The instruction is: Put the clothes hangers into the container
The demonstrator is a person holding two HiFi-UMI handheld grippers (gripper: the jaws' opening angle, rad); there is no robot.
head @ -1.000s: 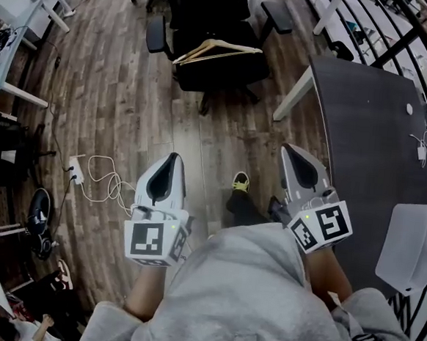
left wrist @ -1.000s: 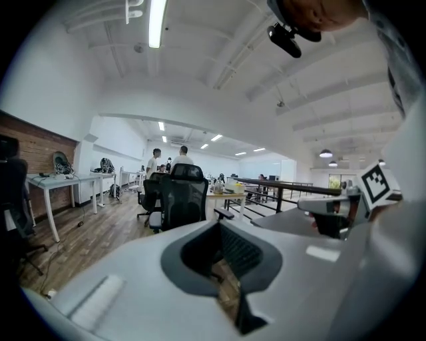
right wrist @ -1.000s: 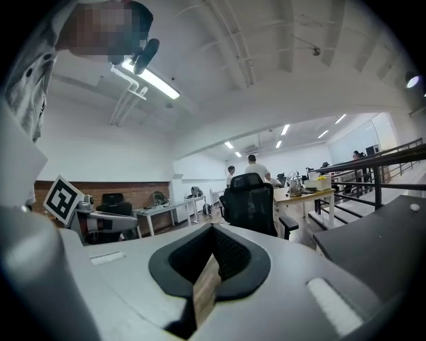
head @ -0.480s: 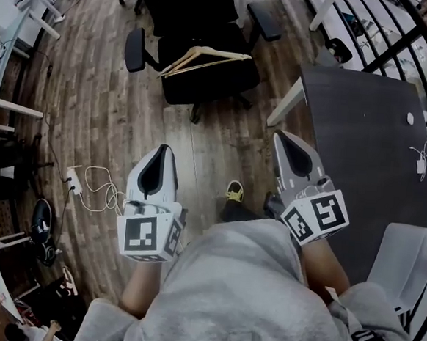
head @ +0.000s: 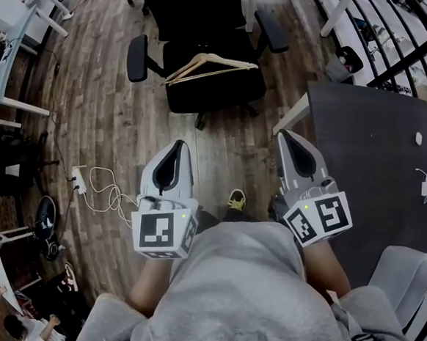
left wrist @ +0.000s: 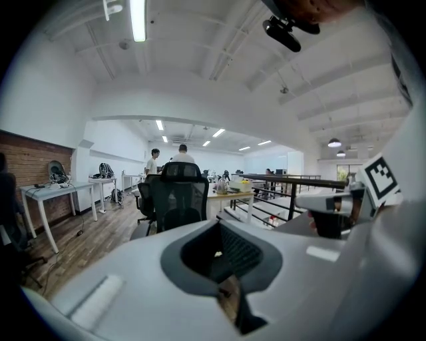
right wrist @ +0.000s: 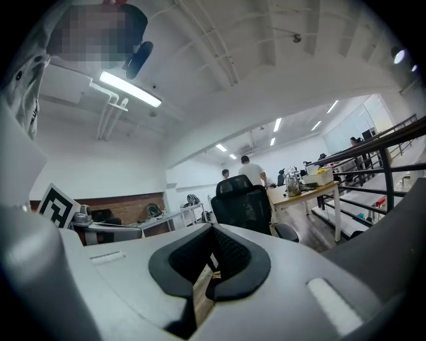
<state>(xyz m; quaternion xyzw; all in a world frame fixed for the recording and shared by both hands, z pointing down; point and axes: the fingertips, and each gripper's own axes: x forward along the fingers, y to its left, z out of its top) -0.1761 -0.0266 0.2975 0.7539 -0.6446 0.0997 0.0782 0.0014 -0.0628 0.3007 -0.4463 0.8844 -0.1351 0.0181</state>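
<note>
Two wooden clothes hangers (head: 210,68) lie on the seat of a black office chair (head: 205,84), ahead of me on the wooden floor. My left gripper (head: 176,147) and right gripper (head: 286,136) are held side by side in front of my grey sweatshirt, both pointing toward the chair and well short of it. Both are shut and empty. A white container (head: 404,271) shows at the lower right edge, beside the dark table (head: 369,156). In the left gripper view the chair (left wrist: 176,200) stands straight ahead past the left gripper (left wrist: 223,266). The right gripper view shows the chair (right wrist: 239,200) beyond the right gripper (right wrist: 208,270).
A power strip with a looped white cable (head: 87,184) lies on the floor to the left. White desks (head: 20,11) line the left side, and a railing (head: 407,49) runs at the upper right. My shoe (head: 236,199) is between the grippers. Two people (left wrist: 170,158) stand far off.
The head view has swung a little, so the chair with the hangers sits slightly differently in the picture. Both grippers stay shut and keep their place side by side.
</note>
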